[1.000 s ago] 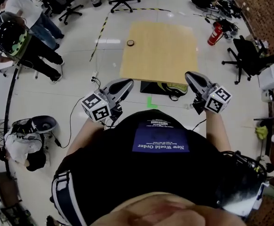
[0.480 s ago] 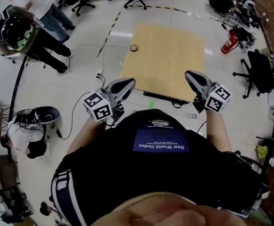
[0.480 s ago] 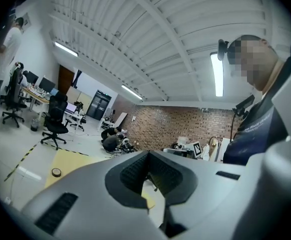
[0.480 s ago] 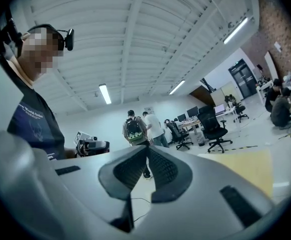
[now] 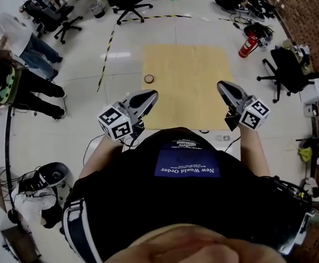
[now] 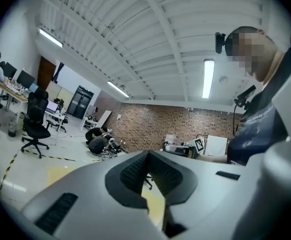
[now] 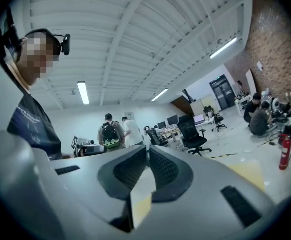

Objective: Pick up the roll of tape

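- Looking down from the head view, where is the roll of tape [image 5: 149, 79]?
- It lies flat on the wooden table [image 5: 192, 64], just inside the left edge and a little past the middle of that edge towards the far side. Nothing touches it.
- And the left gripper [image 5: 146, 97]?
- It is held up in front of the person's chest, with its tips showing over the table's near left corner, apart from the roll. Its own view shows the jaws closed tip to tip with nothing between them.
- The right gripper [image 5: 222, 86]?
- It is the same, jaws pressed together and empty. It is raised by the table's right edge, well apart from the roll.
- Anything else around?
- A red fire extinguisher [image 5: 248, 44] stands on the floor beyond the far right corner.
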Available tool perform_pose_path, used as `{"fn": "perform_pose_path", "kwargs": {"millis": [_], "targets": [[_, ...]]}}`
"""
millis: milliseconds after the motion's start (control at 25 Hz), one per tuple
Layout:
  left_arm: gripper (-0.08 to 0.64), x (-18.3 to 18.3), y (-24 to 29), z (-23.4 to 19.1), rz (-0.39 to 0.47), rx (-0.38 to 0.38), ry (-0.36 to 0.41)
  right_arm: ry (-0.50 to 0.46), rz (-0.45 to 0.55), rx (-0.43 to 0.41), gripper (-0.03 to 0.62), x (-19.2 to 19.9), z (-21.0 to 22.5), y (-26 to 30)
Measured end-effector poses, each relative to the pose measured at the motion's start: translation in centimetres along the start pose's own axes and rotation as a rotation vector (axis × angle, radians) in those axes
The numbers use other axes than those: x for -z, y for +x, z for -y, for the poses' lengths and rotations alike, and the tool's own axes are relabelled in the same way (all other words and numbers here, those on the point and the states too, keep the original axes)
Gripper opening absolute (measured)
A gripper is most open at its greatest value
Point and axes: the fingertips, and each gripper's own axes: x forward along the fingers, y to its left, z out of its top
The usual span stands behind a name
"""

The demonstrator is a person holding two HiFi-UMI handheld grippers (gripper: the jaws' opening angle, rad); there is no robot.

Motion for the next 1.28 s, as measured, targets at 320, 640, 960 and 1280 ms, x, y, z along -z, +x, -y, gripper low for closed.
{"fn": "perform_pose_path", "kwargs": {"millis": [320,640,960,1280], "targets": [[0.006,-0.3,3.9,-4.2,-0.02,0.038,-0.002,-0.012,-0.002,0.066,0.005,-0.5,3.3,0.8],[0.006,-0.1,9.0,-4.0,-0.004,-0.072,-0.012,-0.063,-0.012,0.028,-0.012,-4.2,9.8,-0.8],[0.006,0.8,7.7,-5.1,0.032,-0.276,-0.059,-0.097,-0.134,-0.121,-0.012,-2.4,12.8,2.6],[0.006,2.7,-3.7,-10.8,0.066,-0.562,-0.123,-0.174,-0.3,-0.34,-0.002,5.0,9.8,17.1]]}}
